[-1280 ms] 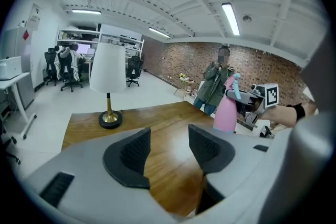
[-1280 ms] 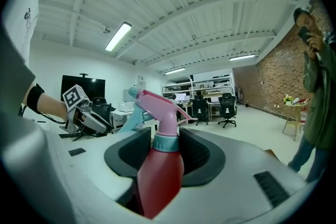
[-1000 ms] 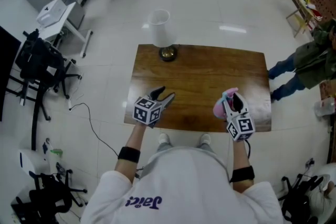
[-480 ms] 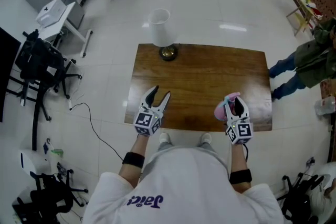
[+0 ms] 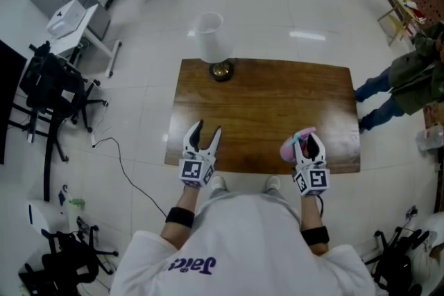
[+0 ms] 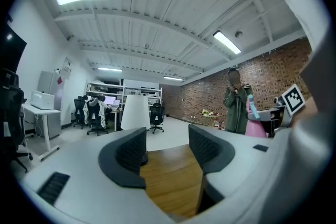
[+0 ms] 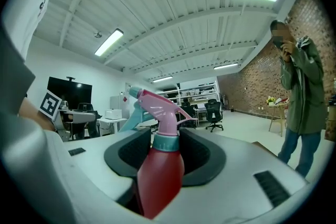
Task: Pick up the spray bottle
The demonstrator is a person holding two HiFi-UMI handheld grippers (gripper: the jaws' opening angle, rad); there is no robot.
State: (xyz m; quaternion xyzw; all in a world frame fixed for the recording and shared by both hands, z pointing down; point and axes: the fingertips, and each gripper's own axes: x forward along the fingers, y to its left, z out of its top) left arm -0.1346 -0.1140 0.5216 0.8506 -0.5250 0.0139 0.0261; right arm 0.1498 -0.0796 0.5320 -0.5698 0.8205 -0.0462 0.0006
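R gripper (image 7: 165,150) is clamped on the spray bottle (image 7: 160,165): both pads press the red body just under the teal collar, bottle upright, pink trigger head poking up above the jaws. From the head cam, R gripper (image 5: 309,143) and bottle (image 5: 293,146) sit over the near right part of the table (image 5: 270,104), close to its front edge. I can't tell whether the bottle's base is clear of the tabletop. L gripper (image 5: 202,137) is over the table's near left part, by the front edge, aimed across the wood toward the far side. In its own view L gripper (image 6: 167,145) has jaws spread w/ nothing between them, only bare table wood showing through the gap. A white-shaded lamp (image 5: 211,37) stands at the table's far edge, left of centre, round base on the wood. A person in a green coat (image 5: 411,78) stands on the floor off the table's right end, well apart from both grippers.
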